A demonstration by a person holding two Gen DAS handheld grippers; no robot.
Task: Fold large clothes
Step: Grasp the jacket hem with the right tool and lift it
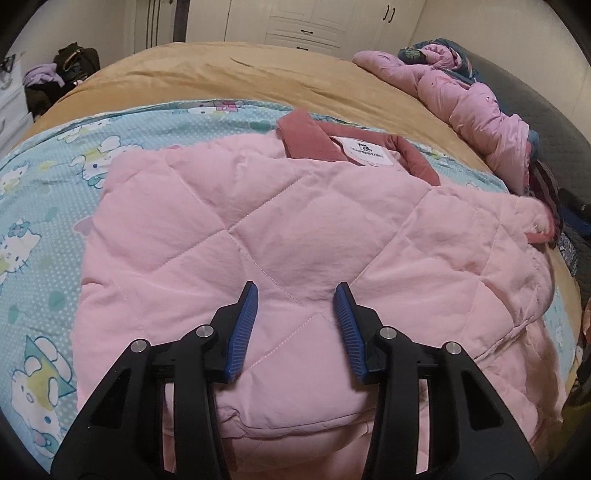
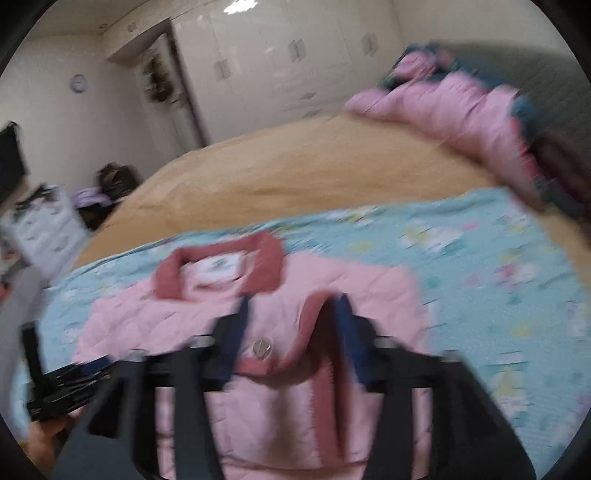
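Note:
A pink quilted jacket [image 1: 258,229] with a dark pink collar [image 1: 310,142] and a white label lies partly folded on a blue cartoon-print sheet [image 1: 48,192]. My left gripper [image 1: 297,295] is open and empty, hovering just above the jacket's near half. In the blurred right wrist view the jacket [image 2: 155,317] lies below. My right gripper [image 2: 293,306] has a sleeve cuff [image 2: 310,317] with a silver snap button [image 2: 261,348] lying between its spread fingers. The blur hides whether they grip it.
The sheet lies on a tan bed cover [image 1: 258,74]. A second pink padded garment [image 1: 472,103] is heaped at the far right by a dark headboard. White wardrobes [image 1: 314,22] stand behind. A dark bag [image 1: 74,62] sits at far left.

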